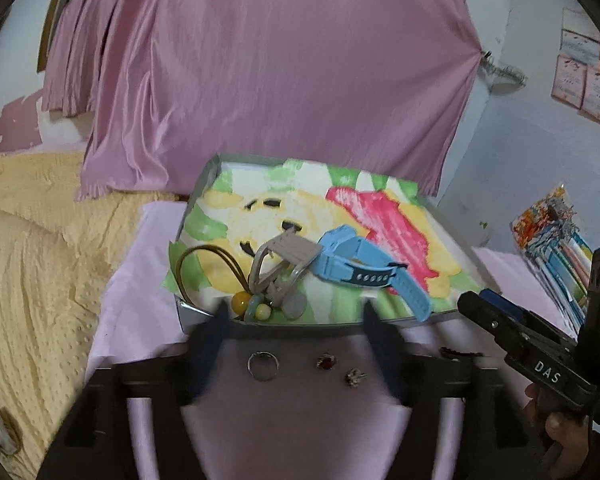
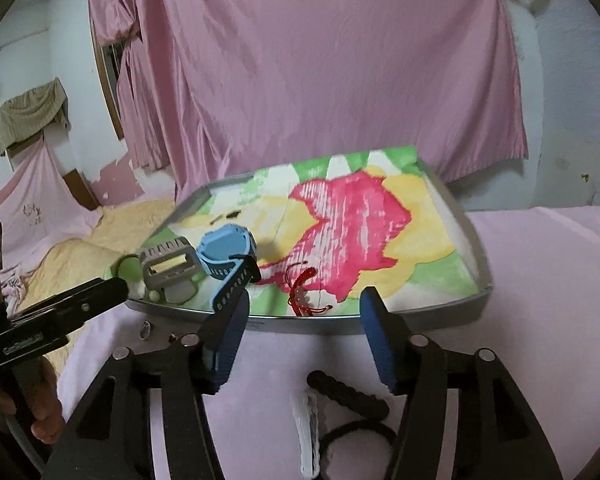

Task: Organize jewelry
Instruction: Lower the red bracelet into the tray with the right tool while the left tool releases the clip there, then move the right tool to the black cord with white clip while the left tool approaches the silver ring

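A metal tray (image 1: 312,322) lined with a bright painted cloth holds a blue watch (image 1: 360,268), a grey watch (image 1: 284,260) and a brown cord with yellow beads (image 1: 244,300). My left gripper (image 1: 294,316) is open and empty at the tray's near edge. A silver ring (image 1: 263,365) and two small ornate rings (image 1: 326,361) lie on the pink cloth between its fingers. My right gripper (image 2: 304,312) is open and empty, in front of a red cord bracelet (image 2: 302,290) in the tray (image 2: 476,292). A black hair tie (image 2: 348,396) and a white bracelet (image 2: 308,436) lie below it.
A pink curtain (image 1: 268,72) hangs behind the tray. A yellow bedspread (image 1: 32,264) lies to the left. A stack of colourful packets (image 1: 556,236) leans at the right. A small dark piece (image 1: 458,353) lies on the pink cloth by the right gripper.
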Demonstrator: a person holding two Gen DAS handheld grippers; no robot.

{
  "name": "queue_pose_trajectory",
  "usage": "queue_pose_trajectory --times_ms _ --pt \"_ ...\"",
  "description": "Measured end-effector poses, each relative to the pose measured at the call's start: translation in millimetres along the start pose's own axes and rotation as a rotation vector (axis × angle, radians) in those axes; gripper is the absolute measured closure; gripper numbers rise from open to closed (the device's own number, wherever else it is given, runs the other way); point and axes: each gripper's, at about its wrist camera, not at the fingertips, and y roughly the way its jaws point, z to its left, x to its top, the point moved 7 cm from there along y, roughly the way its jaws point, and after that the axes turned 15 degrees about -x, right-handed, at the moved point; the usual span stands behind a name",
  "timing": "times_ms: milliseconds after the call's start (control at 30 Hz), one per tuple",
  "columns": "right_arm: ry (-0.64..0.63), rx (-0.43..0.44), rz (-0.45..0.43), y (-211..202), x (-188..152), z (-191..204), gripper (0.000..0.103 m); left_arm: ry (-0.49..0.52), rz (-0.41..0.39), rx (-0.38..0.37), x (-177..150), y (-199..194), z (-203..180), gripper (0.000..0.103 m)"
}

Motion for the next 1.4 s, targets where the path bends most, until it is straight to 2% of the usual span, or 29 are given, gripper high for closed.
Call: queue_pose_trajectory --times_ms 100,167,233,267,300,367,500,567,933,1400 --pt "0.019 -0.016 -0.063 -19 1 -8 0.029 0.036 -0.05 -0.011 0 -13 -10 0.024" --pt "0.033 -0.013 -0.109 -34 0 -12 0.026 0.055 -0.064 -0.011 -2 -19 -15 0.015" --pt "0.039 -0.011 -0.146 -45 0 -16 0.016 0.078 -0.097 -0.012 -4 -28 -22 0.011" --pt "0.041 -0.011 -0.163 -51 -1 -17 0.007 0.083 -0.111 -0.014 -5 -31 -24 0.008" --pt "0.046 -0.012 -0.189 -58 -3 -20 0.006 0.09 -0.135 -0.019 -6 -37 -26 0.006" --pt "0.052 -0.015 -0.219 -67 -6 -23 0.005 0.095 -0.175 -0.023 -8 -45 -30 0.001" --pt "0.071 -0.014 -0.262 -84 -13 -30 0.005 0.097 -0.236 -0.029 -17 -60 -36 0.001" --pt "0.077 -0.021 -0.296 -93 -14 -34 0.003 0.099 -0.243 -0.03 -22 -63 -38 0.001" --pt "0.057 -0.031 -0.33 -120 -40 -42 0.003 0.148 -0.29 -0.017 -44 -82 -51 0.001" --pt "0.046 -0.076 -0.195 -98 -71 -58 0.003 0.094 -0.233 0.015 -71 -74 -43 0.001"
